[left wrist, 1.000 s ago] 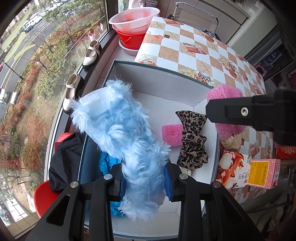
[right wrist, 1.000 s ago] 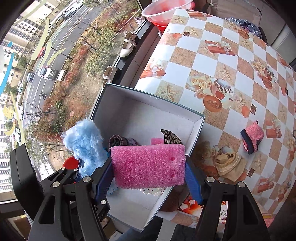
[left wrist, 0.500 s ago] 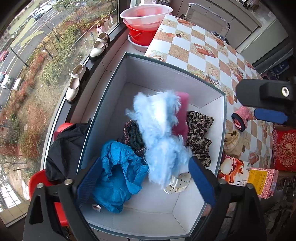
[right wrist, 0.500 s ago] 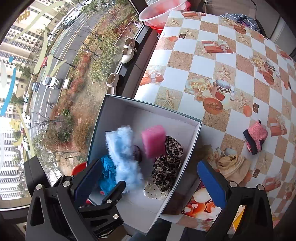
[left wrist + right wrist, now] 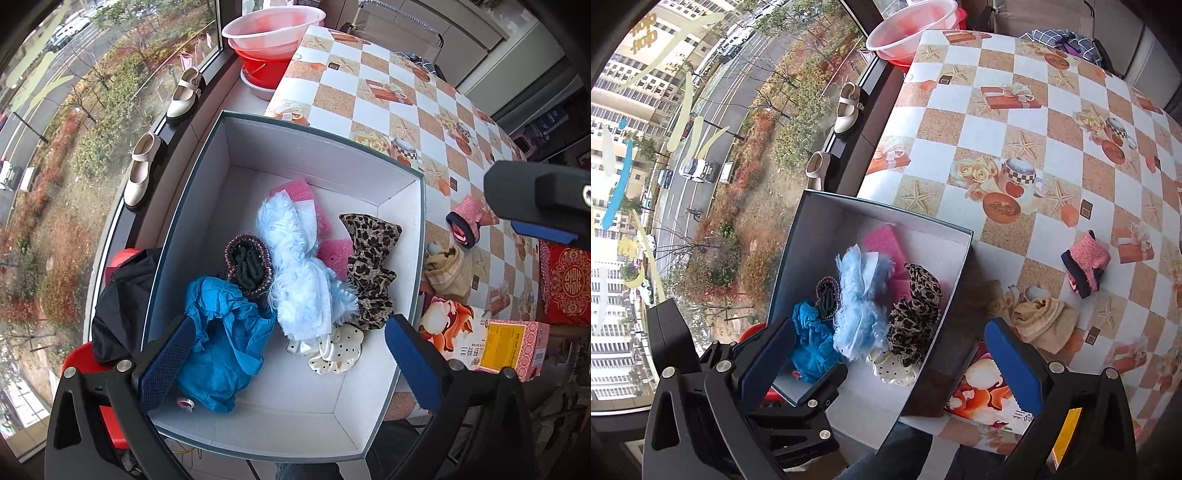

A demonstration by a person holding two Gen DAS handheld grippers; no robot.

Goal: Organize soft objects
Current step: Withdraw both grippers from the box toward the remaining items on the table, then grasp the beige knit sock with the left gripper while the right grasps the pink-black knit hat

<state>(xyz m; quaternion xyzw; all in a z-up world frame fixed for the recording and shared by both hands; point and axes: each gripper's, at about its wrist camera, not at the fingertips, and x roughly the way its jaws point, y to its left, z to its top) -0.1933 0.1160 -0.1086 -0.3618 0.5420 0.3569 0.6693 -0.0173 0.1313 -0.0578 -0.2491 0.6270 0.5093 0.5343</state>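
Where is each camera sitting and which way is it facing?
Left wrist: on the left gripper, looking straight down into the white box; its open fingers and the right gripper's finger show.
Right wrist: on the right gripper, angled down over box and table.
Shared: box, blue furry piece.

Probably a home, patterned tablecloth (image 5: pixel 388 96), windowsill shoes (image 5: pixel 138 170)
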